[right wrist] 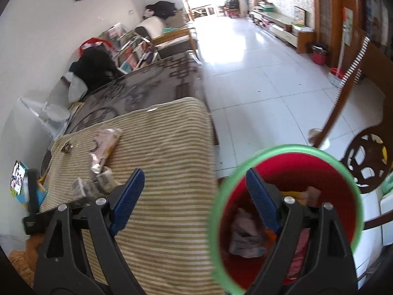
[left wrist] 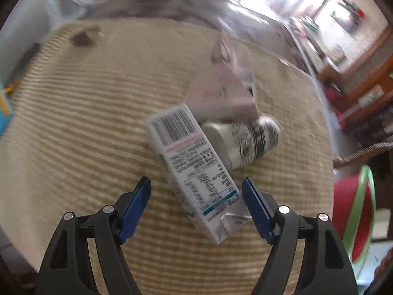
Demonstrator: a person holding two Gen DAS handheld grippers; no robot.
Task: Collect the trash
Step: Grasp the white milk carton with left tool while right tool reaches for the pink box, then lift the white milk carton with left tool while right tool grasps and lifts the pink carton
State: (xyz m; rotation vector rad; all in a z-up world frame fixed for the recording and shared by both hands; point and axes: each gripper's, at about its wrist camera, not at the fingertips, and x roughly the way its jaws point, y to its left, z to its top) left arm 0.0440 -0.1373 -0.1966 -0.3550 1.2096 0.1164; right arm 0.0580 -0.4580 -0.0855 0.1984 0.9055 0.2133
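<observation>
here the left gripper [left wrist: 196,189] is hanging spread wide over the striped cloth [left wrist: 73,127], its blue pads flanking the white carton [left wrist: 189,162] without pressing it; the right gripper [right wrist: 194,182] is gaping empty above the red bin [right wrist: 285,211].

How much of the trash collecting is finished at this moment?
Done: some crumpled trash already lies in the red bin. In hand: nothing; both the left tool and right tool are open and empty. Left: the carton, the can, the pink wrapper and a small scrap on the striped cloth.
</observation>
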